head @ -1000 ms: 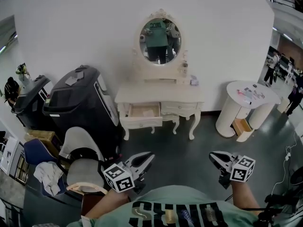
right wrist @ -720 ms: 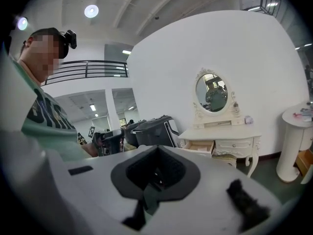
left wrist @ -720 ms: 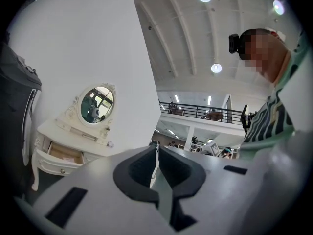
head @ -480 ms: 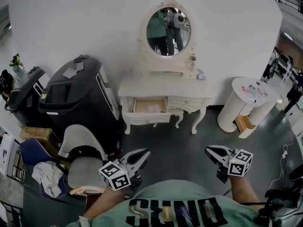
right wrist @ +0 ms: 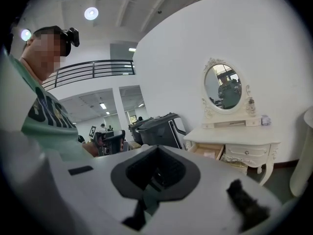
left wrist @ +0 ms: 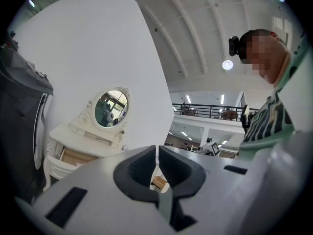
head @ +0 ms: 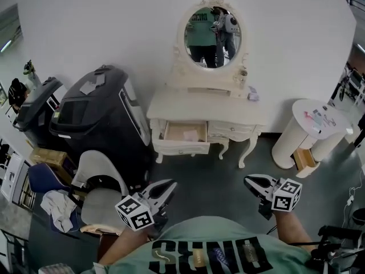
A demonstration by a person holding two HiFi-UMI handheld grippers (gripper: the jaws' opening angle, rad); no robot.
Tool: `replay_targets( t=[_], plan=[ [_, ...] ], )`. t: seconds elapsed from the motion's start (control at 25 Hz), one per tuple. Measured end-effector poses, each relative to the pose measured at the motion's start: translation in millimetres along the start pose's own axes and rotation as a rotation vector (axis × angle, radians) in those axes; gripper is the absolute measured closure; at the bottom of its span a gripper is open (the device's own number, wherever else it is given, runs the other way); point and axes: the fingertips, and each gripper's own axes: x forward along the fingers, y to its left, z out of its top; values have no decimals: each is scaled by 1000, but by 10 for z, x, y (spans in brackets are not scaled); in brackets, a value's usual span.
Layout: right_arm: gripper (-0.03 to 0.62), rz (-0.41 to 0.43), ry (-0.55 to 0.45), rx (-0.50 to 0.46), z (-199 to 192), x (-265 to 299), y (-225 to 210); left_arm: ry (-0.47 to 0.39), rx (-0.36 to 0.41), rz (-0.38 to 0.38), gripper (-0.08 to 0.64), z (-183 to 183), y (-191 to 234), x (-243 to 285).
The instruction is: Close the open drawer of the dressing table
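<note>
The cream dressing table's left drawer hangs open, pale inside; left claw and right claw are both pinched shut, empty.

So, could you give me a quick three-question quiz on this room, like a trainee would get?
1. In the head view, which drawer of the dressing table is open? A the left one, B the right one, C both.
2. True or false: the right claw is shut and holds nothing.
3. Fill in: the oval thing standing on the dressing table is a ____.
Key: 1 A; 2 true; 3 mirror.
</note>
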Motion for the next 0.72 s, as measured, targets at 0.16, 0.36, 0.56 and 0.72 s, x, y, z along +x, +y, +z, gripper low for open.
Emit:
replay_targets(
  t=[0.16, 0.36, 0.56, 0.72],
  plan=[
    [581, 65, 9, -23, 170, -104, -552, -50, -4, 78, 532, 8, 1, 469],
    [581, 124, -6, -39, 419, -436, -1230, -67, 6, 101, 532, -99, -242, 1252],
    [581, 138, -6, -22, 421, -752, -1827, -49, 0, 116, 533, -245, -367, 1870],
    [581, 130, -30, 31, 361, -911, -2169, -20, -21, 122, 532, -346, -378, 2188]
  ],
)
